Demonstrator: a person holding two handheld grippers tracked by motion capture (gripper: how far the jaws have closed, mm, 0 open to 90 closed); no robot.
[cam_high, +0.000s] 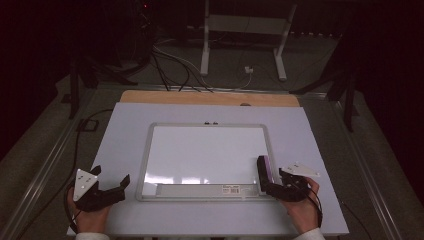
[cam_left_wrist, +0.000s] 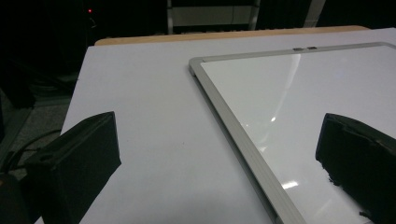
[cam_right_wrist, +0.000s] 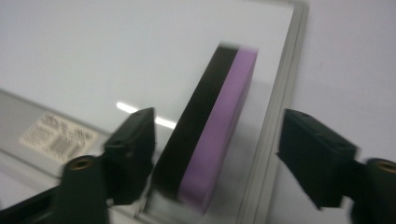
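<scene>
A purple-and-black eraser (cam_right_wrist: 212, 126) is shown at centre frame, on the whiteboard (cam_high: 210, 150) by its right rim, between the spread jaws of the right gripper (cam_right_wrist: 219, 154), ungripped. It is judged light, rigid-backed and soft-faced; its long sides are best pinched. The left gripper (cam_left_wrist: 215, 158) is seen open, empty.

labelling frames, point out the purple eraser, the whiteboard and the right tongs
purple eraser (cam_right_wrist: 219, 126), right gripper view, purple side face
whiteboard (cam_high: 205, 150), high view, bare white surface
right tongs (cam_right_wrist: 217, 161), right gripper view, midway between fingertips

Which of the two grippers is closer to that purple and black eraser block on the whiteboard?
Right. The right gripper has its open fingers either side of the purple and black eraser block; the left gripper rests off the whiteboard's opposite, left edge.
</scene>
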